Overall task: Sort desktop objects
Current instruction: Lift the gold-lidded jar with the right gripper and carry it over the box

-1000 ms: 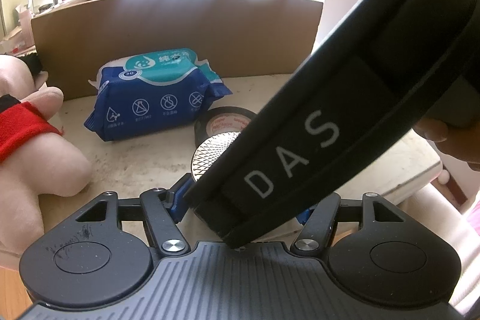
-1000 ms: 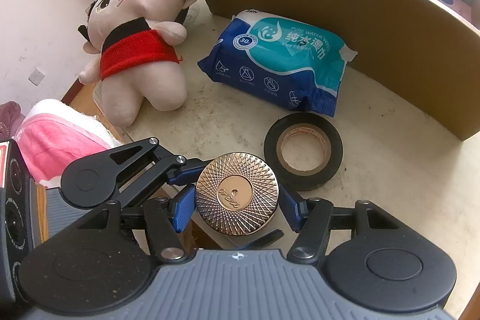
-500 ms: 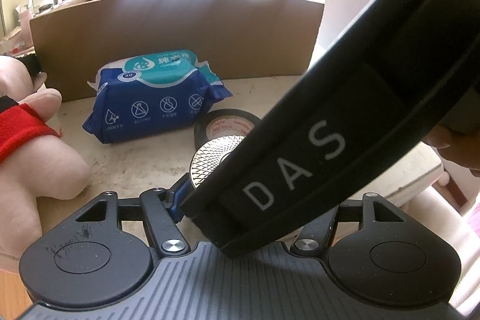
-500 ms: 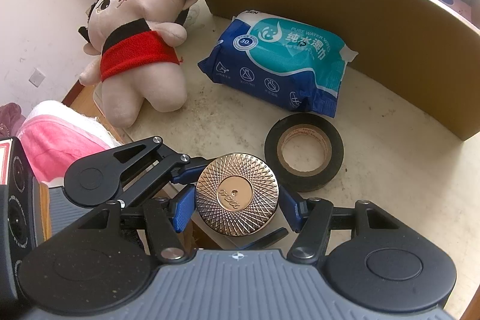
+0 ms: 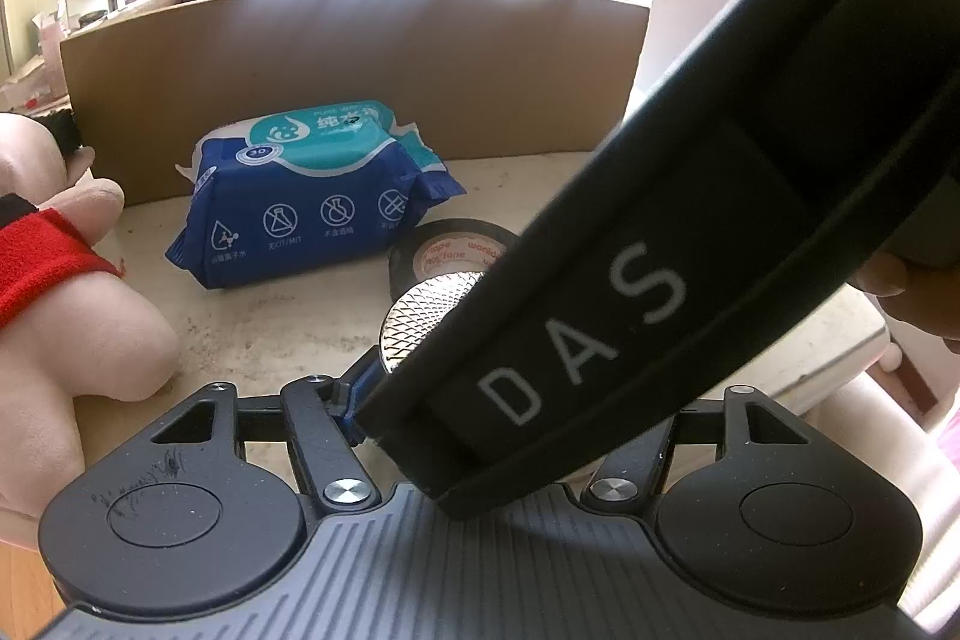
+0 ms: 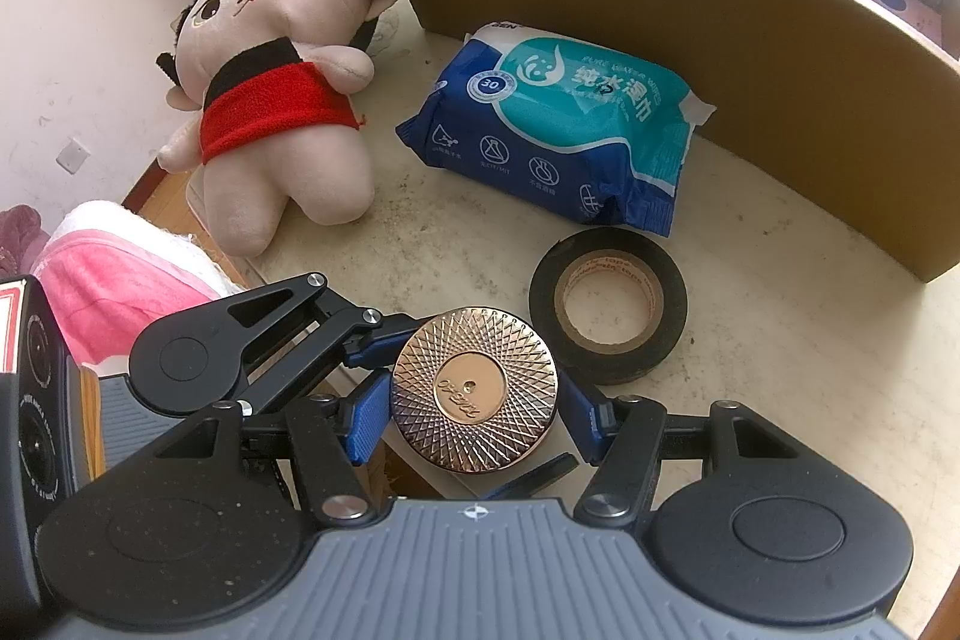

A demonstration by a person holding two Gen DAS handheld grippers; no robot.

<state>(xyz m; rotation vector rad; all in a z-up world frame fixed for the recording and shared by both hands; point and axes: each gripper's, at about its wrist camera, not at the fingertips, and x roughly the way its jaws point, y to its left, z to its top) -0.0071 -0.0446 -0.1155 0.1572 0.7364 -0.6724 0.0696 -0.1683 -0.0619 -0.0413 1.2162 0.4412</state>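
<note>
A round gold compact (image 6: 474, 388) with a diamond pattern sits at the near table edge, held between the blue fingers of my right gripper (image 6: 474, 415). It also shows in the left wrist view (image 5: 426, 316). My left gripper (image 6: 360, 340) reaches in from the left, its blue fingertips close beside the compact; the right gripper's black body (image 5: 630, 292) marked DAS hides most of its jaws. A black tape roll (image 6: 609, 307) lies just beyond the compact. A blue wet-wipes pack (image 6: 558, 142) lies farther back. A plush doll (image 6: 270, 100) in red lies at the left.
A curved cardboard wall (image 6: 690, 16) stands behind the wipes. The beige tabletop (image 6: 780, 370) ends near the grippers. A pink towel (image 6: 108, 286) lies off the table's left edge.
The left gripper has edged slightly forward toward the compact. The right gripper and compact have stayed nearly still.
</note>
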